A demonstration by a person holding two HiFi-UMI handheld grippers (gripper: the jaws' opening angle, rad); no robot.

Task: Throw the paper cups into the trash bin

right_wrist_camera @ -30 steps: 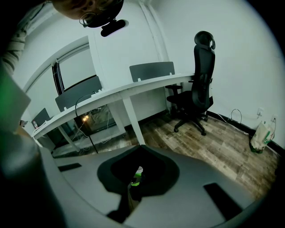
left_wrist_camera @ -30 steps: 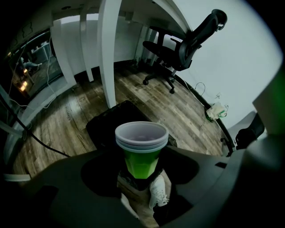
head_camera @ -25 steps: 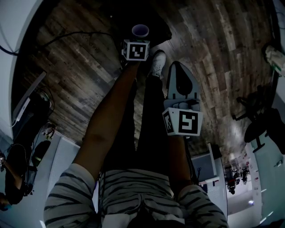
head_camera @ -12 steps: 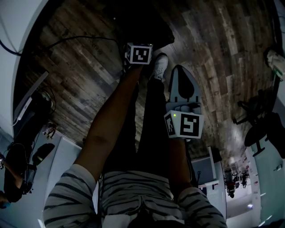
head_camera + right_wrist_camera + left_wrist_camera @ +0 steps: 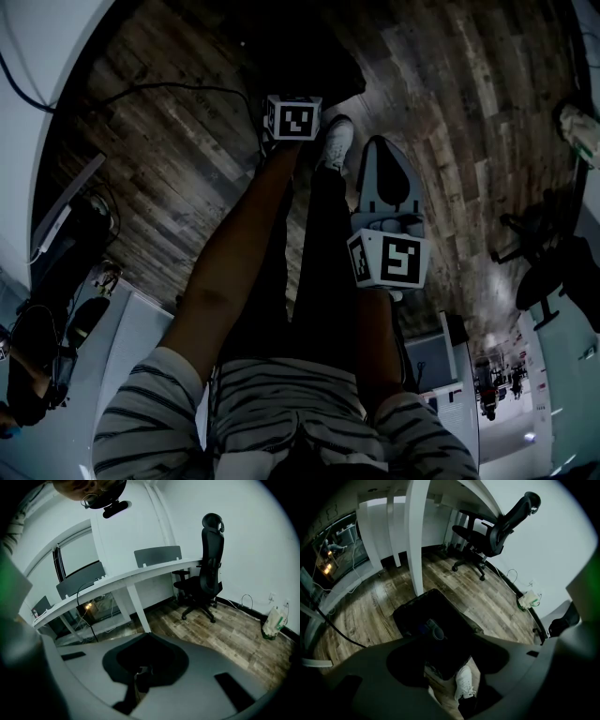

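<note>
Okay, I've left gripper (image 5: 445, 658) wide open over bin (image 5: 412, 603) for release, cup (image 5: 437, 633) inside; right gripper (image 5: 379, 150) closed, empty, parked.

The person wears a striped shirt (image 5: 281, 398), dark trousers (image 5: 323, 272), white sneaker (image 5: 336, 142).

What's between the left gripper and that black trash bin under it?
Only air. The left gripper view shows the left gripper open above the black trash bin, a pale paper cup lying inside.
</note>
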